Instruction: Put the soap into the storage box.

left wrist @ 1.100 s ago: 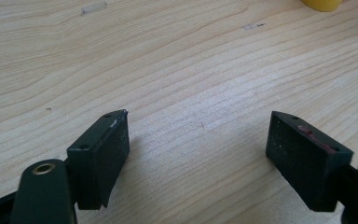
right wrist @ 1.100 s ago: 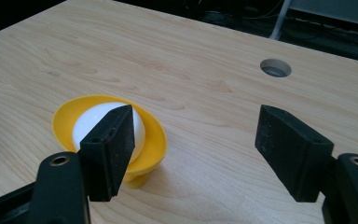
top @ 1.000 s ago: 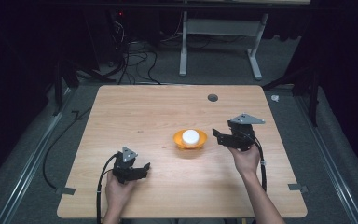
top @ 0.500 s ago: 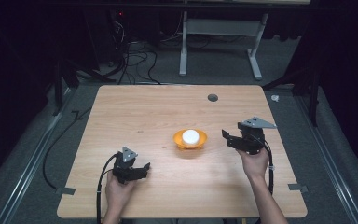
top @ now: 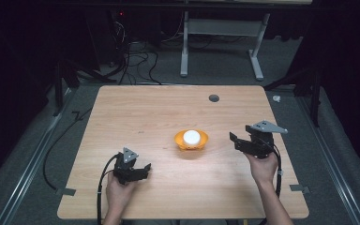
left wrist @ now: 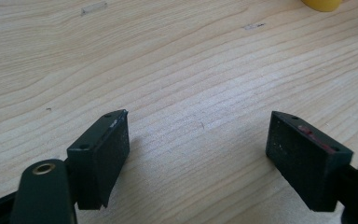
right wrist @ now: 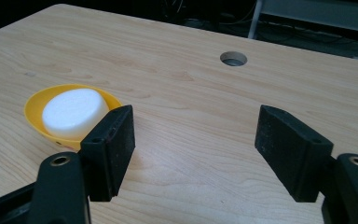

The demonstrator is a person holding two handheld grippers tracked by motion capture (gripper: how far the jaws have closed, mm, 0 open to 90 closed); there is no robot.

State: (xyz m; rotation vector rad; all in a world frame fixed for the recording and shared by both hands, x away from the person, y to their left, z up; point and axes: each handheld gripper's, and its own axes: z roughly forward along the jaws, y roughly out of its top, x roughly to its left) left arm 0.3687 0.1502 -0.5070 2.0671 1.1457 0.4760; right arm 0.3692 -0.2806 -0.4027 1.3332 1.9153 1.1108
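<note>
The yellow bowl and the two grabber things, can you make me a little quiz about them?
1. True or false: the white round block lies inside the yellow bowl.
2. Which gripper is nearer the bowl? A) left gripper B) right gripper
3. Fill in: past the bowl, the wooden table has a small round ____ in it.

Key: 1 true. 2 B. 3 hole. Both grippers have their jaws open and hold nothing.
</note>
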